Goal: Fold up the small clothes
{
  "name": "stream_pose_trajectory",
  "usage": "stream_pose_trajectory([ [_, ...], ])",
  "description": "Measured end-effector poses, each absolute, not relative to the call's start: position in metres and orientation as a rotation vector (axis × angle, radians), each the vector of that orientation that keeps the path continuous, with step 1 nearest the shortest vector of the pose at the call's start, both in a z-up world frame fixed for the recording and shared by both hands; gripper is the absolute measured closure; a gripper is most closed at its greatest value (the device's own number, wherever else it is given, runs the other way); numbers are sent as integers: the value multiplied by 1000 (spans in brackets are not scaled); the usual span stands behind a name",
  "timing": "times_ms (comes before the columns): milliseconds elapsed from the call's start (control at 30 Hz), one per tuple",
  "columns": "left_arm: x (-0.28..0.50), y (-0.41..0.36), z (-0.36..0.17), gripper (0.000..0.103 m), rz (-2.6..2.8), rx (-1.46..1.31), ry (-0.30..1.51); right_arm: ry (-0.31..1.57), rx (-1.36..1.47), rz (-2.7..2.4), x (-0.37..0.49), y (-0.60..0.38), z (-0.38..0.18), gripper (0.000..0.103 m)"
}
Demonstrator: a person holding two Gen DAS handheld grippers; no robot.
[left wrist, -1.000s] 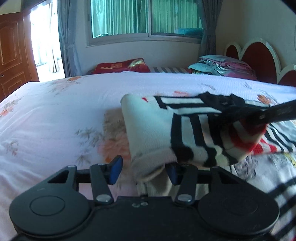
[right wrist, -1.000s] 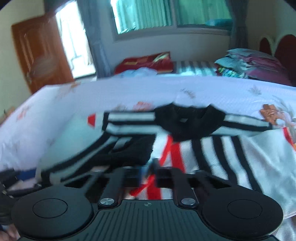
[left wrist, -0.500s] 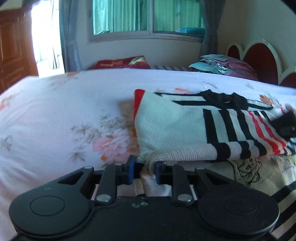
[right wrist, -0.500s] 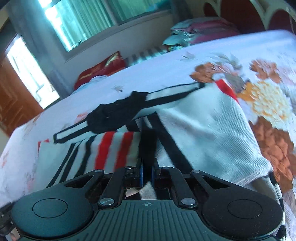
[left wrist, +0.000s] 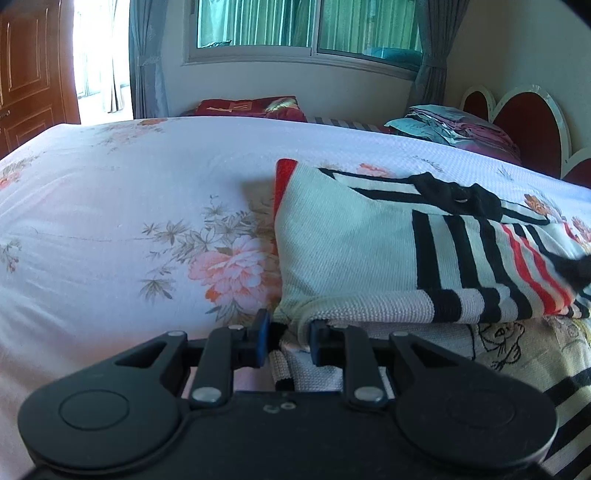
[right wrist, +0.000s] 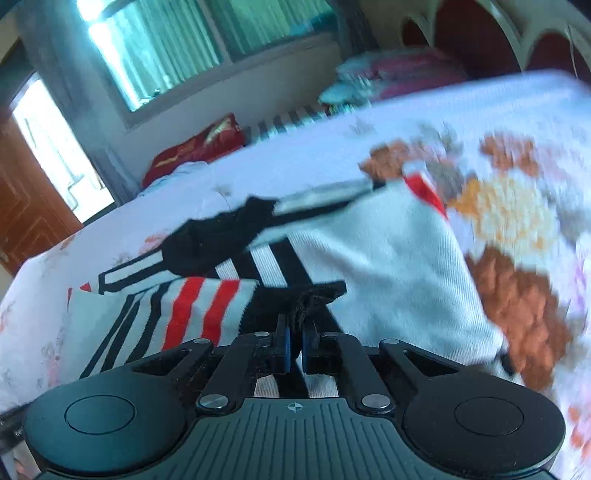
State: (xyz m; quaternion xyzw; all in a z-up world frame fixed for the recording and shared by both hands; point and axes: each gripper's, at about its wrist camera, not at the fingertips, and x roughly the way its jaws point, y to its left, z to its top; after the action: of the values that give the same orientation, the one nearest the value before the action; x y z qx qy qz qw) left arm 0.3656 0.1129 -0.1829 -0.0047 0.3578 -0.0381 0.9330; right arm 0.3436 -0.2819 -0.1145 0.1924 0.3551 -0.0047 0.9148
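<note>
On my left gripper [left wrist: 286,341] the fingers [left wrist: 261,341] stand narrow and pinch the pale ribbed hem at the near corner of the striped sweater [left wrist: 351,251], the cloth bunched between the blue pads. My right gripper [right wrist: 294,349] has its fingers [right wrist: 283,347] almost together, clamped on a dark fold of black knit that sticks up from between them; that fold belongs to the same sweater, seen from the other side. The sweater lies on the bed [left wrist: 129,221], both sleeves folded in across its body, so that the plain white backs of the sleeves cover the two sides and the black and red stripes meet near the middle. Its black collar [left wrist: 454,195] points toward the far side of the bed. Below the folded part, a cream panel with a line-drawn cartoon figure [left wrist: 498,336] shows on the garment's front. Both grippers point down at a slant toward the mattress, low and close to the fabric; the right wrist view is tilted and blurred at its edge. Farther out, a stack of folded bedding [left wrist: 450,125] sits by the scalloped red headboard [left wrist: 528,125], and a red cushion [left wrist: 251,107] lies under the window [left wrist: 306,29].
</note>
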Motion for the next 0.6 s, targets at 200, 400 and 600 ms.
stream_pose_trajectory([
  [200, 365, 109, -182, 77, -78, 23, 736, 822, 296, -20, 355, -278, -134, 98],
  [400, 349, 120, -163, 35, -91, -1, 731, 778, 395, -24, 346, -298, -118, 78],
  [600, 347, 128, -143, 34, -110, -67, 709, 781, 416, -32, 357, -311, -121, 60],
])
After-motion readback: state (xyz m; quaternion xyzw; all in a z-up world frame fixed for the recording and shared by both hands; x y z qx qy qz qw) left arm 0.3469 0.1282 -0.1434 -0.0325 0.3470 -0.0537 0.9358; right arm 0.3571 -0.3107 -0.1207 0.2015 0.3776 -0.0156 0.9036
